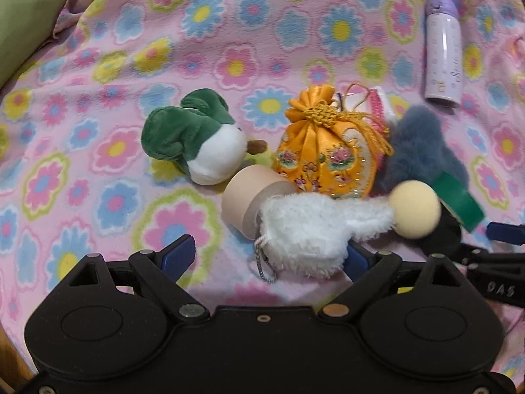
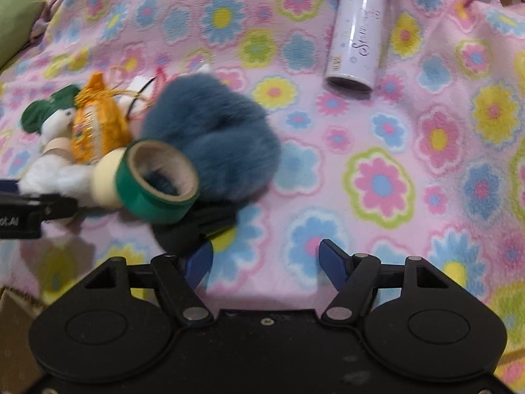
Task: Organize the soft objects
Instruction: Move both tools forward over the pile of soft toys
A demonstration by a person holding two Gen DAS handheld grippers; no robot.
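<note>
White fluffy toy [image 1: 308,236] between spread left jaws; right jaws spread, empty

A flowered pink blanket [image 1: 98,151] carries a lavender bottle [image 1: 443,49] and clustered soft toys [image 1: 197,138]

Fleece blanket [image 1: 98,65] looks napped and matt; orange pouch [image 1: 325,161] shiny satin; blue plush [image 2: 213,141] long-furred; bottle [image 2: 357,36] smooth, glossy.
</note>
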